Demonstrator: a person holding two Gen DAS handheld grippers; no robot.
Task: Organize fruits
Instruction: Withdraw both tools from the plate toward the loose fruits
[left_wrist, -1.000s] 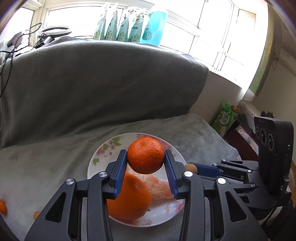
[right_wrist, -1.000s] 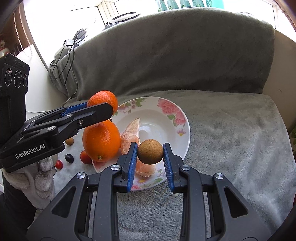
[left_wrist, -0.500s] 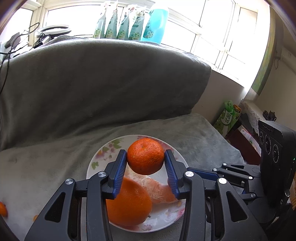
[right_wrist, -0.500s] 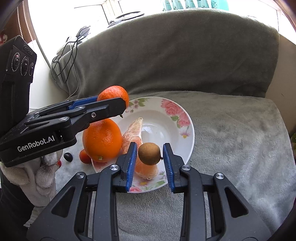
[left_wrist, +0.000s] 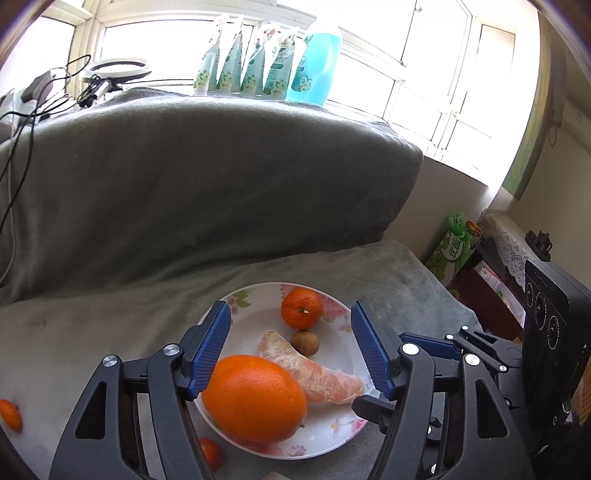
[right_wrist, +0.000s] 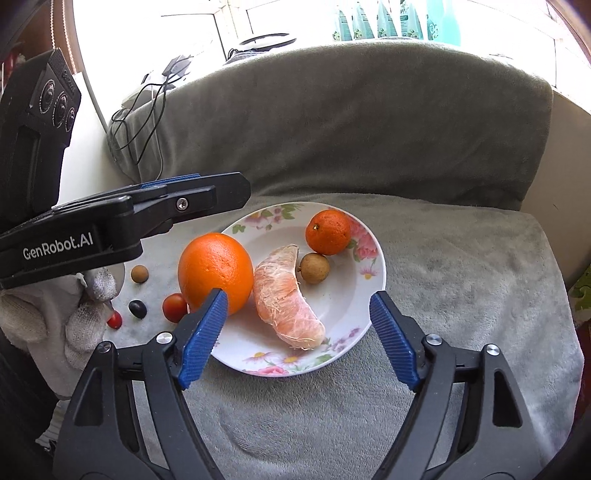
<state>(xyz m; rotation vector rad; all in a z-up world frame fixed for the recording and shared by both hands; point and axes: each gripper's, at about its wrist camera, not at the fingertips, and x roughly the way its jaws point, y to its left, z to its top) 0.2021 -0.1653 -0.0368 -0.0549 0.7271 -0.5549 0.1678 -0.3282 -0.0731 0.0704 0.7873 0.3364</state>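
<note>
4 fruits are sitting on the floral plate (right_wrist: 373, 291): orange (right_wrist: 215, 272), tangerine (right_wrist: 328, 232), pomelo segment (right_wrist: 286, 300), longan (right_wrist: 314, 268). Left gripper (left_wrist: 290, 348), reading "GenRobot.AI", and right gripper (right_wrist: 296, 338) are gaping, empty.

A home, most likely a living room. Shown by a sofa (left_wrist: 207, 177) draped in a grey blanket (right_wrist: 461, 295), with a flowered plate (right_wrist: 373, 280) of fruit on the seat. Behind the backrest, a bright window (left_wrist: 424, 74) with soap refill pouches (left_wrist: 243, 62) and a blue bottle (left_wrist: 314, 66) lined along the sill. Far left, tangled cables (right_wrist: 136, 122); at right, a low cabinet with a lace cover (left_wrist: 506, 240) and a green carton (left_wrist: 450, 247) beside it.
</note>
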